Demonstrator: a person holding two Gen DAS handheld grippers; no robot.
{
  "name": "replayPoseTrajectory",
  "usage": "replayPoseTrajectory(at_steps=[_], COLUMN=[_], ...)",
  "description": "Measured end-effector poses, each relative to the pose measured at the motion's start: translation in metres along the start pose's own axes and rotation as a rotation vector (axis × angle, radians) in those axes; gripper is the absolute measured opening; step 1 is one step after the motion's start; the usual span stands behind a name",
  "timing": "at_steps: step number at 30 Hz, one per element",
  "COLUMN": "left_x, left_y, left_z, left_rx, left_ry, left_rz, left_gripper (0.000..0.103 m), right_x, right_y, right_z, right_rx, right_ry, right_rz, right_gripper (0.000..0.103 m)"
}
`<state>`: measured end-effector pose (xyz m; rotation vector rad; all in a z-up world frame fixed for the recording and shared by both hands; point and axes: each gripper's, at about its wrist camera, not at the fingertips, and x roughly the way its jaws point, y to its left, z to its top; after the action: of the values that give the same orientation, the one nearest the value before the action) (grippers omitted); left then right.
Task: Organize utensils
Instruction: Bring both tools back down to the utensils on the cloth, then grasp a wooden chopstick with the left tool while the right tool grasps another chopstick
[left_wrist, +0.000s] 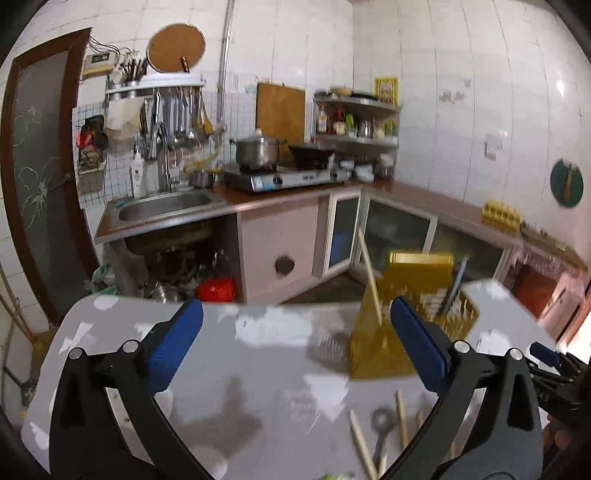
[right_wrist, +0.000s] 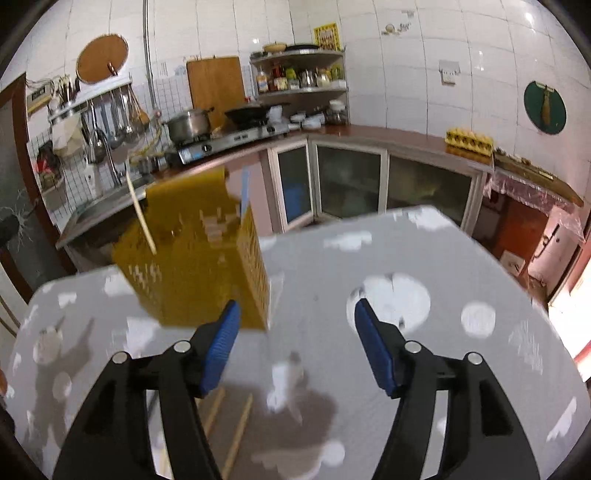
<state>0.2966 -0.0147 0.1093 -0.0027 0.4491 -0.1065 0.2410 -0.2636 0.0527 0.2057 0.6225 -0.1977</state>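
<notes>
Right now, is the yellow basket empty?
No. The basket holds a chopstick and a blue-handled utensil, both poking above its rim.

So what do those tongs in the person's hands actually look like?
Both look alike: the left tongs and the right tongs each have two black plastic arms with triangular cut-outs, silver round rivets at the joints, and flat blue ribbed pads on the inner faces. No cables, sleeves or hands show.
</notes>
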Motion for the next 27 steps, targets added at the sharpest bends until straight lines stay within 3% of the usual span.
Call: replayPoseTrajectory(at_steps=[6, 10, 18, 22, 24, 25, 27], left_x=[0.007, 0.030, 0.067, 0.085, 0.090, 0.092, 0.095], left_y=[0.004, -0.004, -0.017, -0.014, -0.016, -0.019, -0.023], left_z=[-0.044, -0.072, -0.105, -0.111, -0.112, -0.114, -0.115], left_rx=[-0.025, -0.002, 0.014, -0.053, -0.056, -0.052, -0.040], left_ry=[0.088, 0.192, 0.345, 0.422, 0.443, 0.450, 0.460], left_rz=[-0.010, 0.022, 0.045, 0.041, 0.048, 0.047, 0.050], left_gripper=[0.098, 0.098, 0.098, 0.098, 0.098, 0.098, 0.098], right_x=[0.015, 0.031, 0.050, 0.053, 0.055, 0.054, 0.054], right_y=[0.009, 0.021, 0.035, 0.042, 0.044, 0.045, 0.047], right_z=[-0.043, -0.069, -0.083, -0.082, -0.080, -0.080, -0.080], right_rx=[-0.014, -0.031, -0.015, -0.019, -0.021, -0.022, -0.025], right_ry=[0.085, 0.155, 0.241, 0.254, 0.256, 0.252, 0.250], right_rz=[-0.019, -0.024, -0.041, -0.063, -0.070, -0.069, -0.060], right_gripper=[0.064, 0.064, 0.063, 0.046, 0.036, 0.024, 0.015])
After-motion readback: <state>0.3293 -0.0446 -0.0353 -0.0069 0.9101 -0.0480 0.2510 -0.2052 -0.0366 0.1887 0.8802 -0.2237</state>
